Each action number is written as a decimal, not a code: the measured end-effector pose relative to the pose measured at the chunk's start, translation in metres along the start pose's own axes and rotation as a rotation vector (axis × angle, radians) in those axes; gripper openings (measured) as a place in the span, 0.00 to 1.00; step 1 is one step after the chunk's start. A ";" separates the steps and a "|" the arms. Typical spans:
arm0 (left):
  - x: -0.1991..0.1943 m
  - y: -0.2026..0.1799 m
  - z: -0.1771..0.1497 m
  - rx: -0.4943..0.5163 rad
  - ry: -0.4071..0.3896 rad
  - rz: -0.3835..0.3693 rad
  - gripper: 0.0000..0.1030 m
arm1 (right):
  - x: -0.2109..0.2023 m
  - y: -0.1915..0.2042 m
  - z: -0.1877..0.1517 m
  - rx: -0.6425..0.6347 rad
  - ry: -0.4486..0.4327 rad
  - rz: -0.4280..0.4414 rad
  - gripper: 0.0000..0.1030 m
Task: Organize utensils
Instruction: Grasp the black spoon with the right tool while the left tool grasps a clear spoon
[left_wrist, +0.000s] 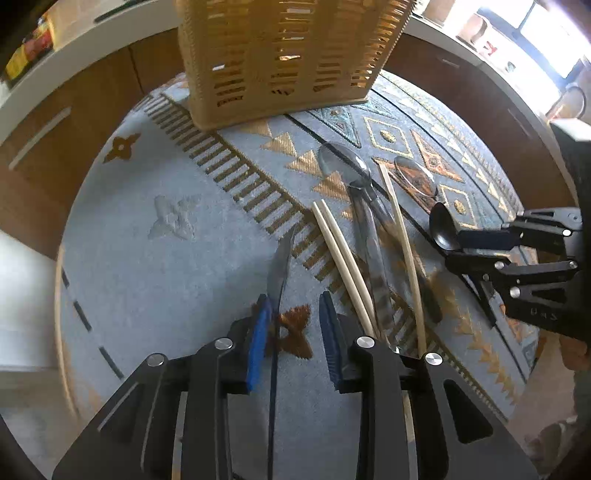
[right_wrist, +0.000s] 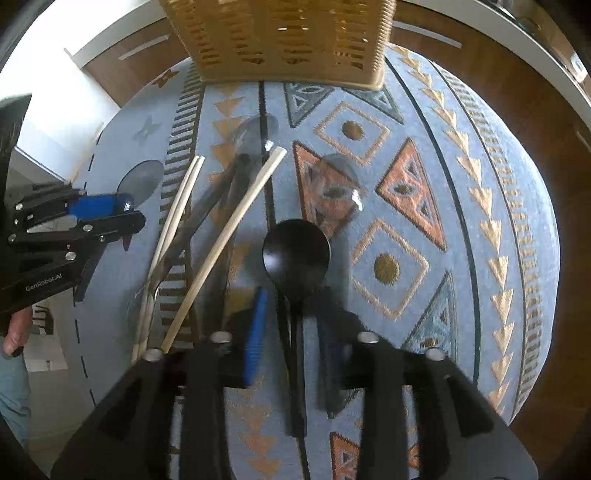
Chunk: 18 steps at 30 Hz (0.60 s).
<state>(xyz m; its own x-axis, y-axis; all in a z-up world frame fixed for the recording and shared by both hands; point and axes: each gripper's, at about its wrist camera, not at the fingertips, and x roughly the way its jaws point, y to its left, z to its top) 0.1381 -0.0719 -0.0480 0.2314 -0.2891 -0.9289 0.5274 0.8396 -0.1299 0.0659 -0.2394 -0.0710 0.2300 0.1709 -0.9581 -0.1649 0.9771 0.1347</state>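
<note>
Utensils in pick-up step. Left gripper (left_wrist: 291, 321) jaws wide astride a grey spoon (left_wrist: 280, 266); right gripper (right_wrist: 291, 325) jaws wide astride a black spoon (right_wrist: 295, 251). Next: close, lift, carry to slatted basket (left_wrist: 280, 59). Chopsticks (left_wrist: 343, 258) loose on patterned cloth (left_wrist: 155, 177).

Black hand-held gripper (left_wrist: 295, 314), blue pads (left_wrist: 258, 339)

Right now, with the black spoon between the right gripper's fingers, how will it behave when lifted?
The black spoon looks stiff and probably light. Its thin handle sits between the right gripper's open jaws, so it may pivot bowl-down if clamped off-centre. Its glossy surface hints at some slipperiness.
</note>
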 end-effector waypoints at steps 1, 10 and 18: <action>0.002 -0.001 0.002 0.002 0.002 0.003 0.28 | 0.001 0.001 0.002 -0.011 0.002 -0.004 0.34; 0.002 0.012 0.017 0.009 0.006 0.043 0.35 | 0.002 0.001 0.022 -0.021 0.002 -0.004 0.36; 0.015 0.001 0.032 0.084 0.078 0.101 0.43 | 0.005 0.017 0.036 -0.056 0.017 -0.039 0.42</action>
<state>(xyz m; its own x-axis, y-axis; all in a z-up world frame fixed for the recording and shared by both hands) 0.1678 -0.0905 -0.0513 0.2240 -0.1656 -0.9604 0.5718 0.8204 -0.0081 0.0989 -0.2176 -0.0647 0.2213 0.1298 -0.9665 -0.2099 0.9742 0.0827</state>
